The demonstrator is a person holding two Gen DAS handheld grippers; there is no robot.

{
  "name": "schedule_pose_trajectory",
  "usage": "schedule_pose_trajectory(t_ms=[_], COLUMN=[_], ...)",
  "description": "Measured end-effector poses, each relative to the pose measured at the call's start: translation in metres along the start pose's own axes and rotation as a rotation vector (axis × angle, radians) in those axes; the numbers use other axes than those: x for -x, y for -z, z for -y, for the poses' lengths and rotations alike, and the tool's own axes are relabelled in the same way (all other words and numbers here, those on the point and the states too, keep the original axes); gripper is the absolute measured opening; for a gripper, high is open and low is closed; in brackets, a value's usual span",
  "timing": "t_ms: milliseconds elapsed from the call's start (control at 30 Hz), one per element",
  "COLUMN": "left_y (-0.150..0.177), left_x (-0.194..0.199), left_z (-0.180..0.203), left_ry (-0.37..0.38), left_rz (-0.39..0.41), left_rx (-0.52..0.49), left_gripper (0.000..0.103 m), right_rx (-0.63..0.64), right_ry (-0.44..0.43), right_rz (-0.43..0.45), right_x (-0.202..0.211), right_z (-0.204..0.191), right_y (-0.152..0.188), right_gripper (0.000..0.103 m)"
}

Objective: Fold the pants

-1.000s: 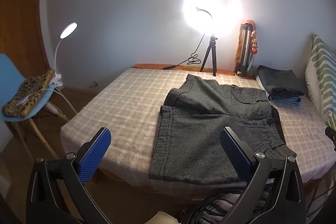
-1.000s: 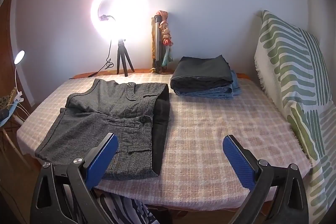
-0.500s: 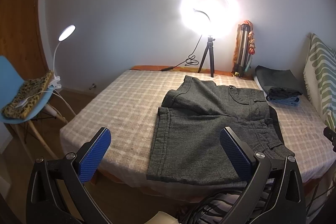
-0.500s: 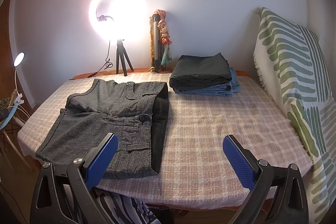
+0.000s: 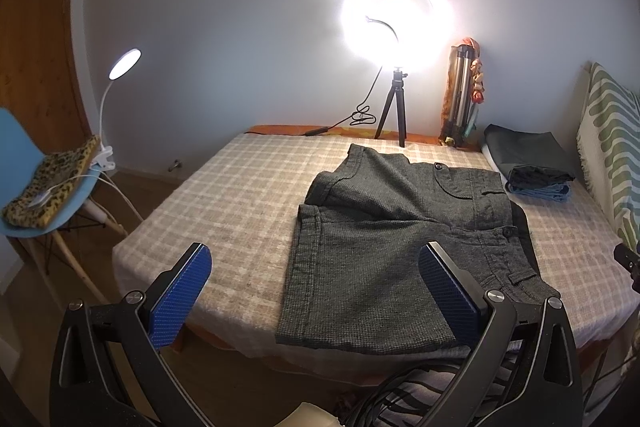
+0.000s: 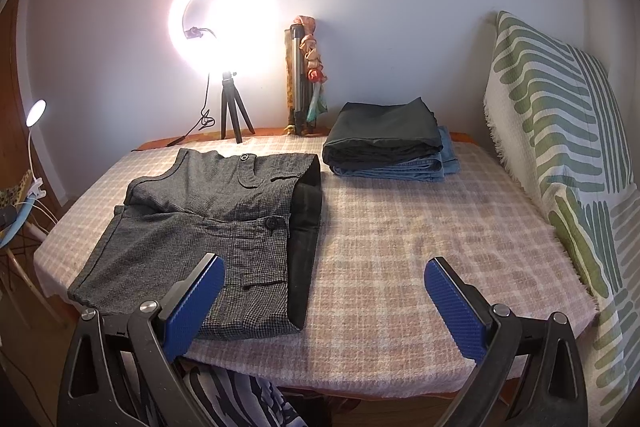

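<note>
A pair of grey checked shorts lies flat on the plaid bed cover, one leg lying over the other, waistband to the right. It also shows in the right wrist view. My left gripper is open and empty, held back from the bed's near edge, in front of the shorts' hem. My right gripper is open and empty, near the front edge, just right of the shorts' waistband.
A stack of folded dark and blue pants sits at the back right. A ring light on a tripod and a folded tripod stand by the wall. A striped cushion is right. A blue chair with a lamp stands left.
Both grippers have drifted slightly back from the bed, so the view has shifted a little. The shorts have not moved and both grippers stay open.
</note>
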State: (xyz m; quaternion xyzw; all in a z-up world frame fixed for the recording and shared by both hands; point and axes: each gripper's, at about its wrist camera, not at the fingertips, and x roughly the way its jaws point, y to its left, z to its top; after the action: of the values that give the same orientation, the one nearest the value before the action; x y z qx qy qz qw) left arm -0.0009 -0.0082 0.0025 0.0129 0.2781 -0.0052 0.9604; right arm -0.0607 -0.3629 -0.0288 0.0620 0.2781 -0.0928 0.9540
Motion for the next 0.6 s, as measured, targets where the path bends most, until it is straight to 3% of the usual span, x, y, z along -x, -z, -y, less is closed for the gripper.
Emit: schedule_pose_trajectory(t_ms=[600], left_y=[-0.0008], left_x=[-0.0024], left_z=[0.002], left_ry=[0.005], left_rz=[-0.002], left_rx=[-0.005], left_gripper=[0.103], right_rx=[-0.007], right_ry=[-0.006], right_rz=[-0.008], right_x=[-0.0043], right_z=[0.0012], right_y=[0.0009], right_gripper=[0.101])
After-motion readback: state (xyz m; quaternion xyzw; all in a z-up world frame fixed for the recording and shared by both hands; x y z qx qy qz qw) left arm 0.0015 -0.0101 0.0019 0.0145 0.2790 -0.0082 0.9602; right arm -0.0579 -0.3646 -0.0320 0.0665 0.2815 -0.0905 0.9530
